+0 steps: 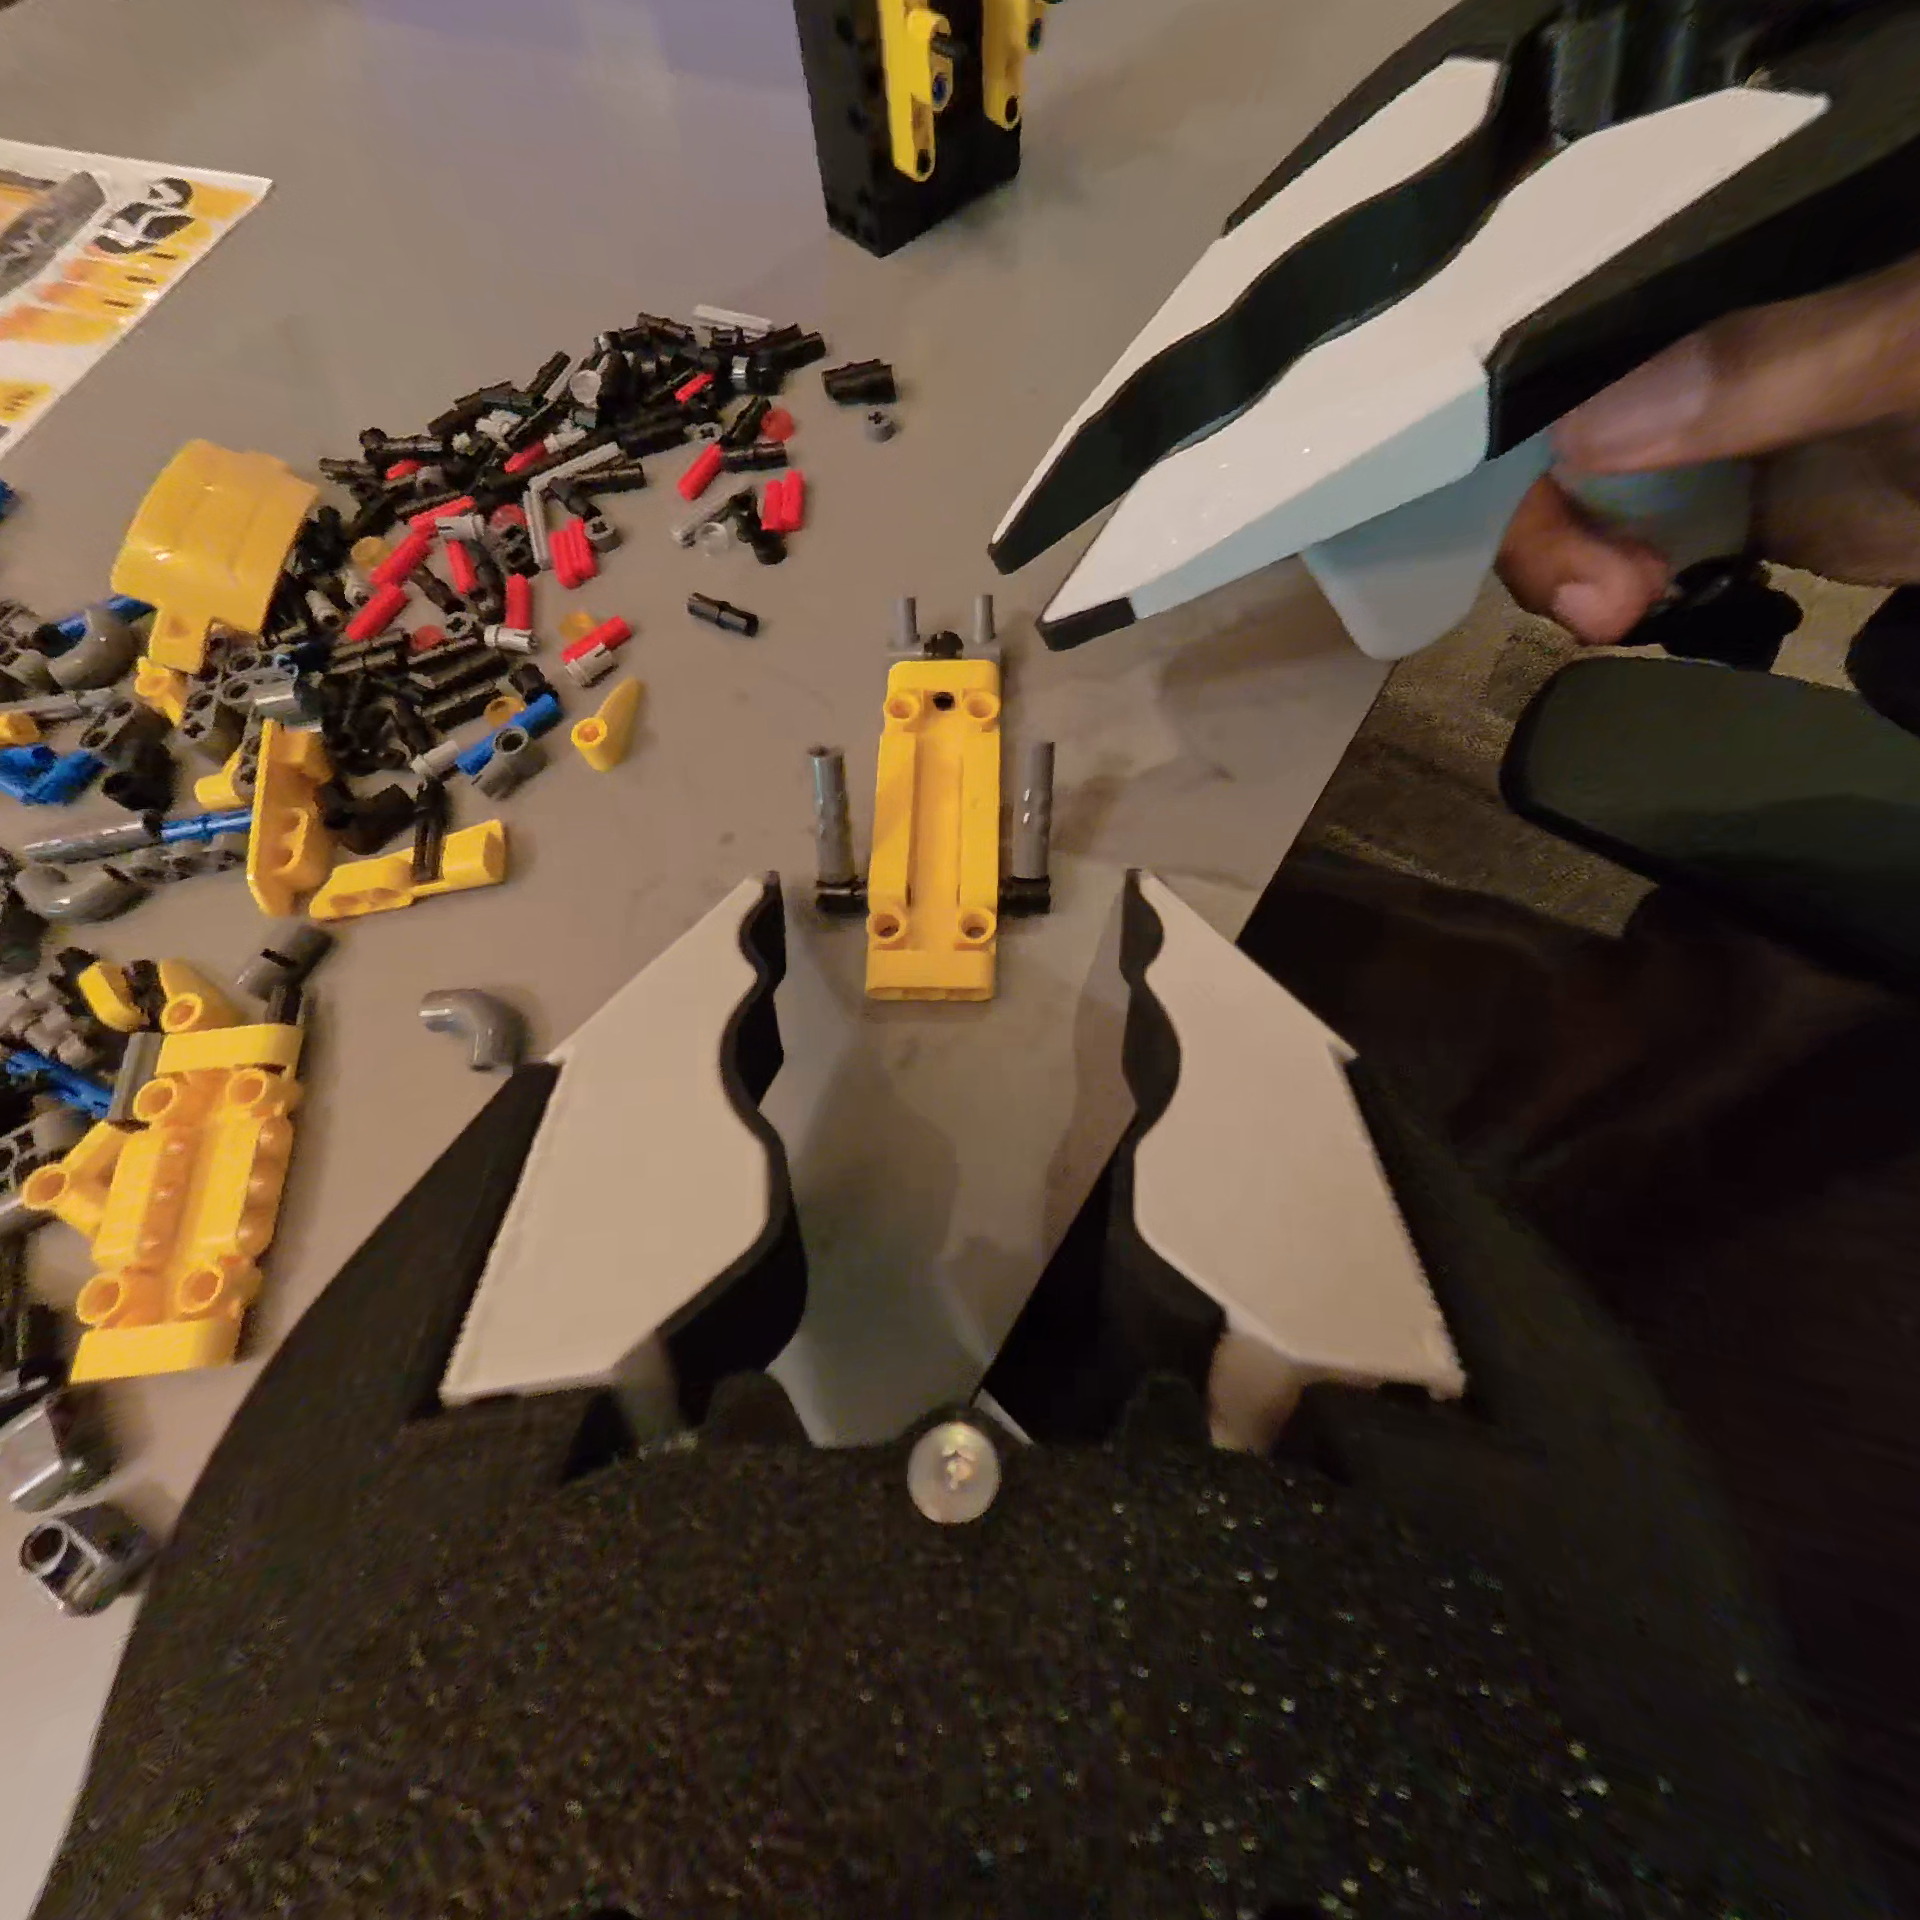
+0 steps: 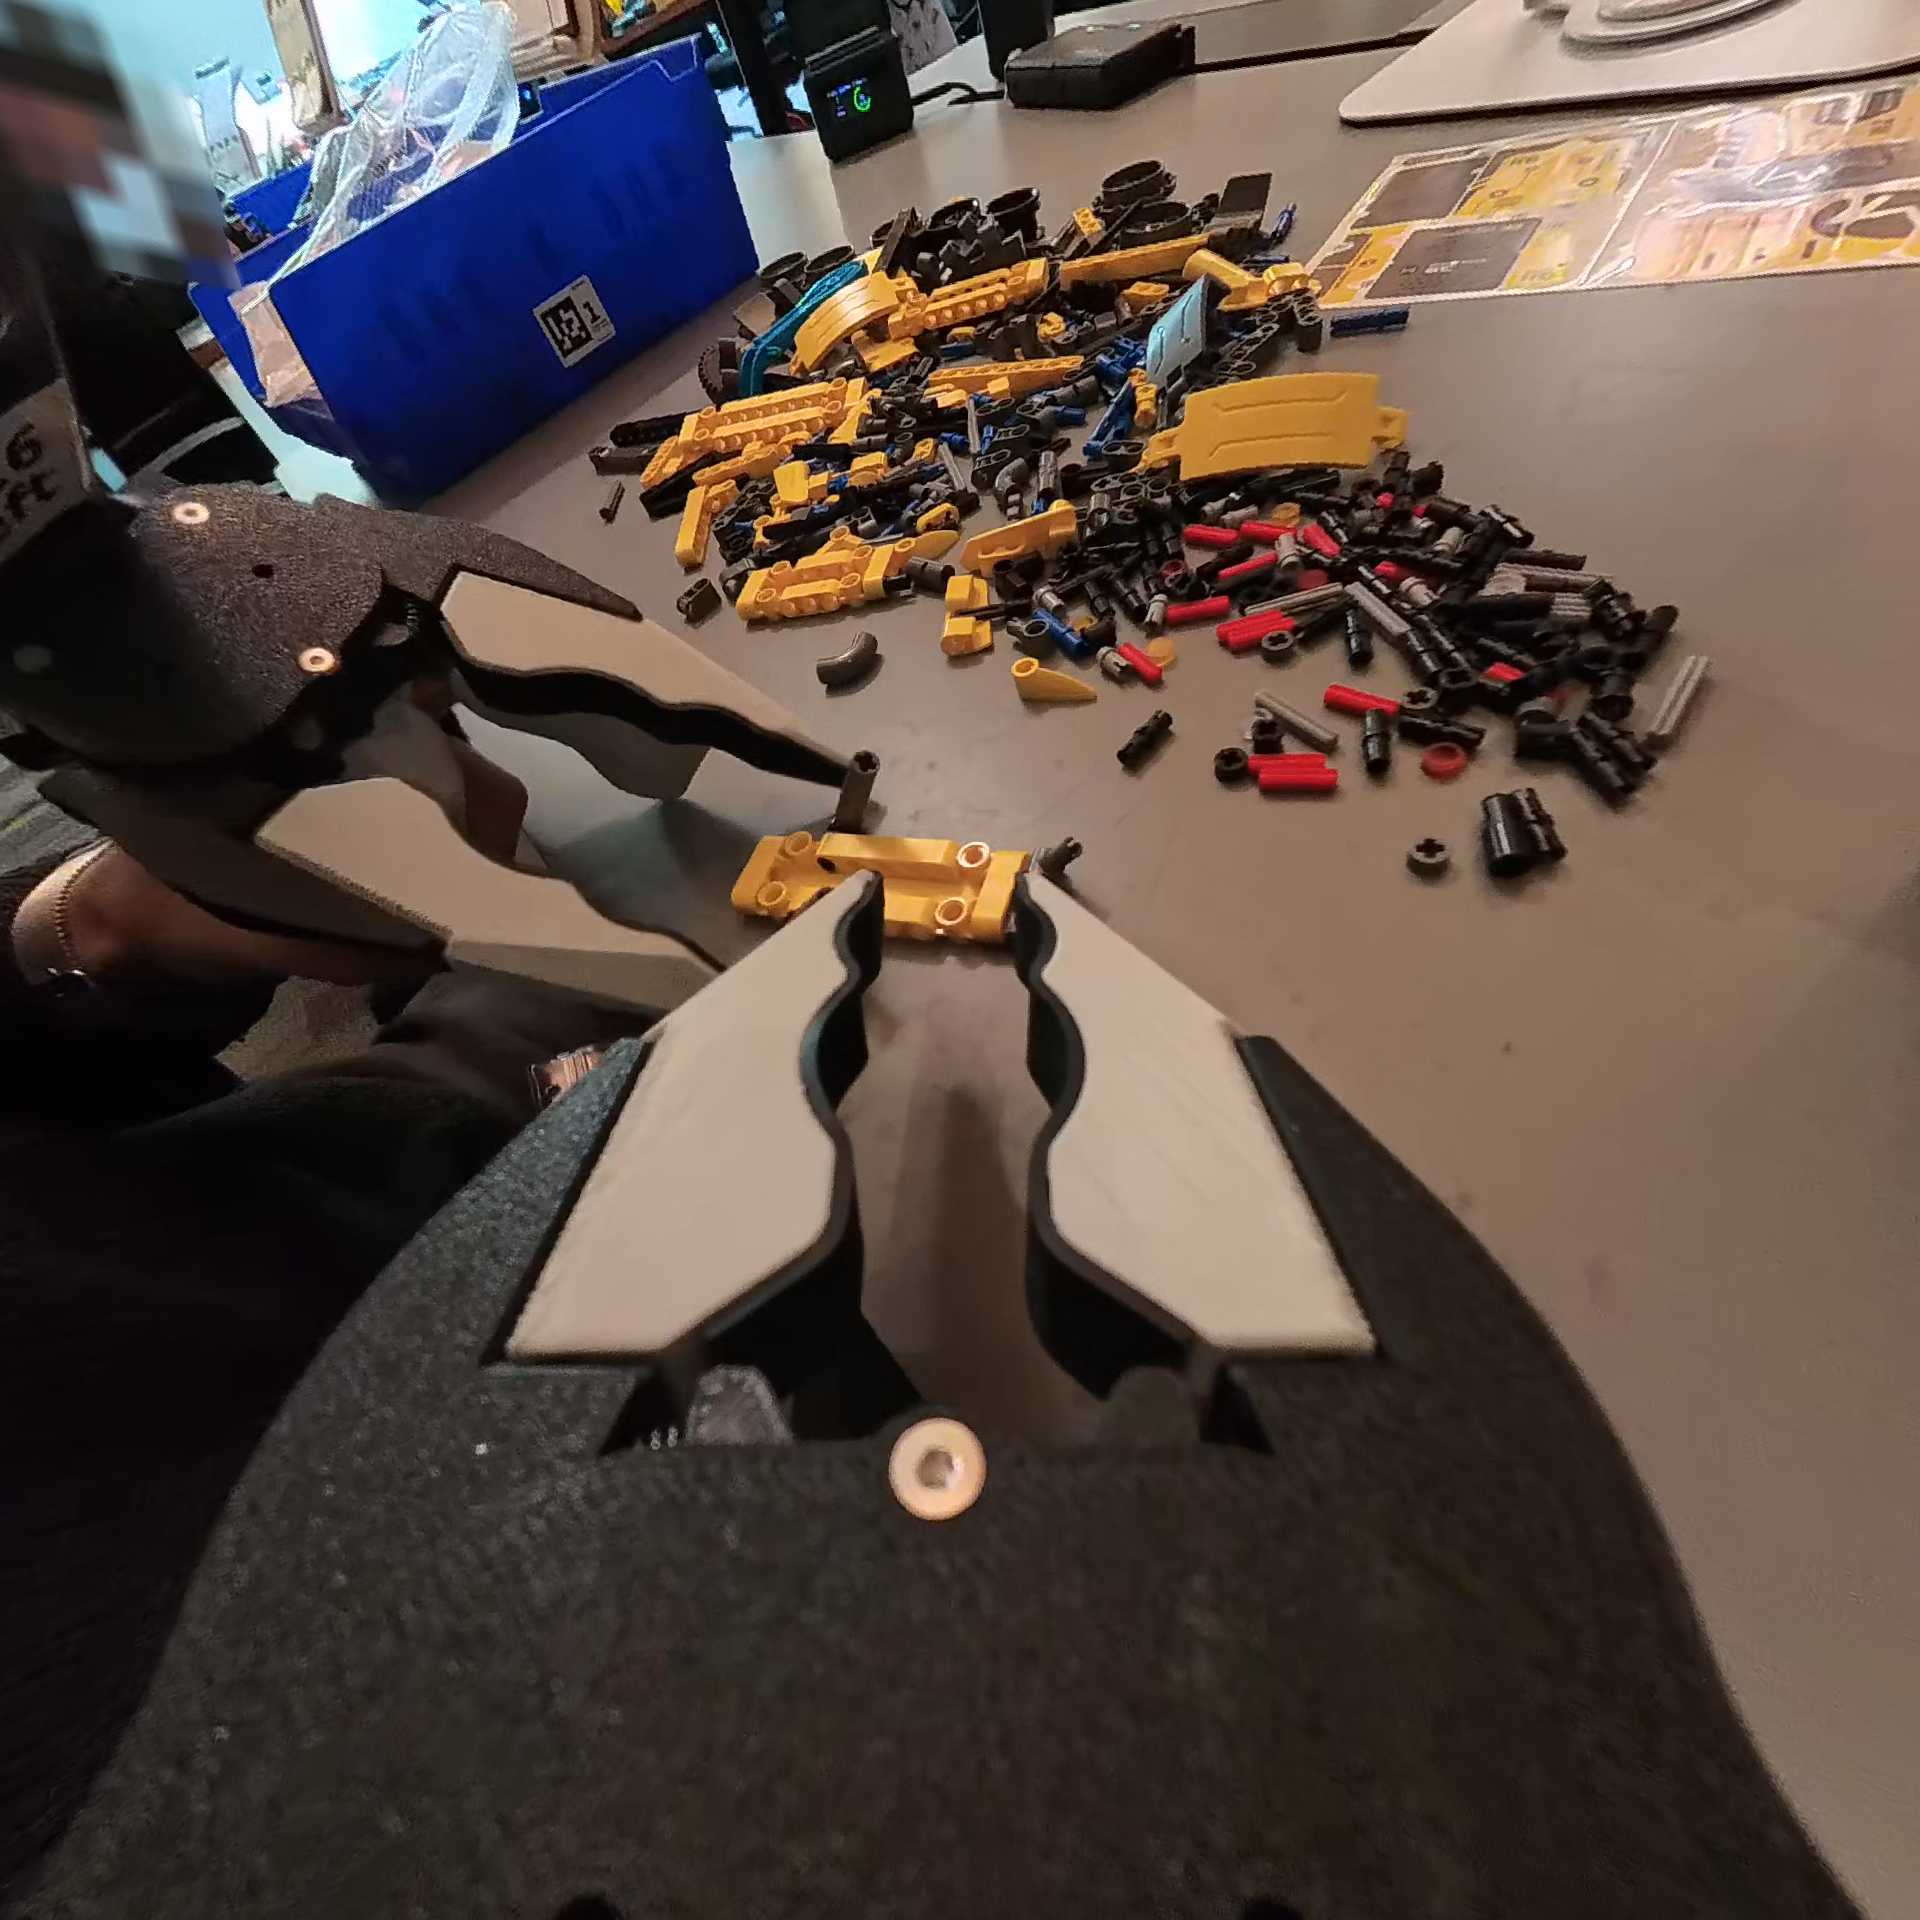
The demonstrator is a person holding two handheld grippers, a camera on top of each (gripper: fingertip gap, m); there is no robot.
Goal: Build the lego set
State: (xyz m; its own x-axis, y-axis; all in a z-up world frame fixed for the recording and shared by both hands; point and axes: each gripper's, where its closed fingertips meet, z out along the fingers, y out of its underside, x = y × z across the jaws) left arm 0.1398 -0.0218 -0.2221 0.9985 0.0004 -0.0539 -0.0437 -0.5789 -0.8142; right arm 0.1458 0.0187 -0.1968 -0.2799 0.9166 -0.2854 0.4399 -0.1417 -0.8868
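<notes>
In the left wrist view, the left gripper (image 1: 951, 883) sits at the lower centre of the frame with its fingers apart and nothing between them. Just beyond the tips, on the grey counter (image 1: 1143, 727), lies a small yellow assembly (image 1: 935, 821), its long axis running straight up the frame in line with the fingers; its near end reaches just into the gap between the tips without touching either. Two grey pins (image 1: 831, 821) stand one at each side of it. The right gripper (image 1: 1023, 592) comes in from the upper right, fingers a little apart and empty, tips near the assembly's far end. A pile of loose black, red and yellow parts (image 1: 499, 540) spreads across the left, with a printed sheet (image 1: 94, 270) in the upper left and a black and yellow block (image 1: 920, 114) at the top. In the right wrist view, the right gripper (image 2: 945, 883) fills the lower centre, fingers apart, and the yellow assembly (image 2: 894, 883) lies crosswise just past the tips, its long axis left to right. The left gripper (image 2: 779, 862) enters from the left, its upper tip just beside a grey pin. A blue bin (image 2: 468, 281) stands in the upper left, beyond the pile.
</notes>
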